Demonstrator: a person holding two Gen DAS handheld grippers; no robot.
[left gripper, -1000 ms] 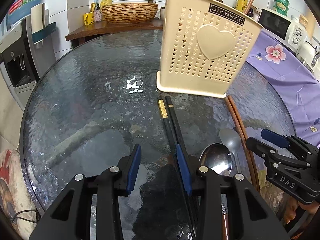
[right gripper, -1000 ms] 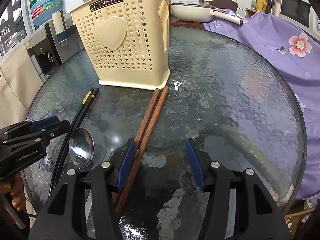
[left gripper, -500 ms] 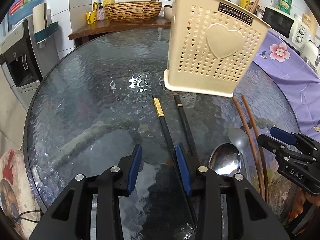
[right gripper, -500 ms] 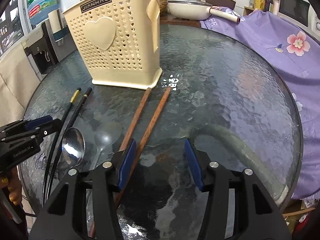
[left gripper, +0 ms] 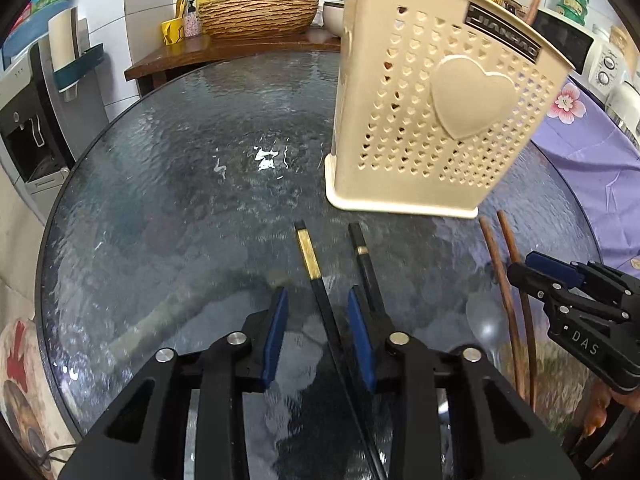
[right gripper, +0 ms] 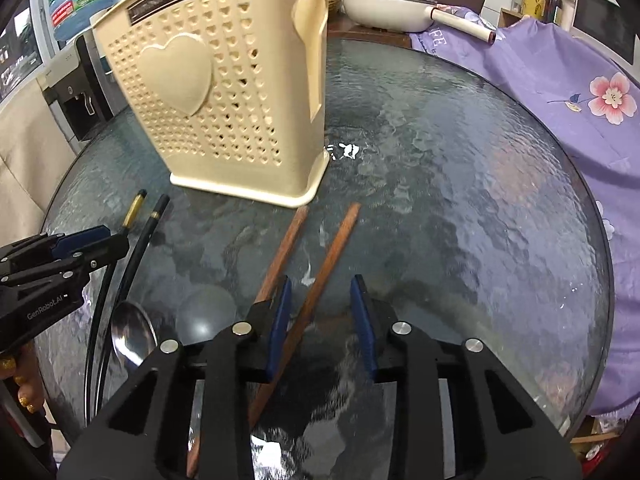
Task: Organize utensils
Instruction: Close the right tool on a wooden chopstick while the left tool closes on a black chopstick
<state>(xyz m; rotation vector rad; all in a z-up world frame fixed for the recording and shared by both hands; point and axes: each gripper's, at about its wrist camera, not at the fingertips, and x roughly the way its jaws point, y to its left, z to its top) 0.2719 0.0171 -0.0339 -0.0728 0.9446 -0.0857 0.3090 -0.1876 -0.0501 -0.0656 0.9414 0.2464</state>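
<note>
Left gripper (left gripper: 318,332) jaws parted, right gripper (right gripper: 322,320) likewise (both held low)

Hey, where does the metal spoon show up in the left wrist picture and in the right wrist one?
Left wrist view: the metal spoon is a faint bowl at lower right, just left of the brown chopsticks.
Right wrist view: its shiny bowl sits at lower left, between the black chopsticks and the brown pair.
Shared landmark: the cream utensil basket with the raised heart stands behind it in both.

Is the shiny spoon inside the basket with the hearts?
No, the spoon lies flat on the glass table, in front of the basket.
</note>
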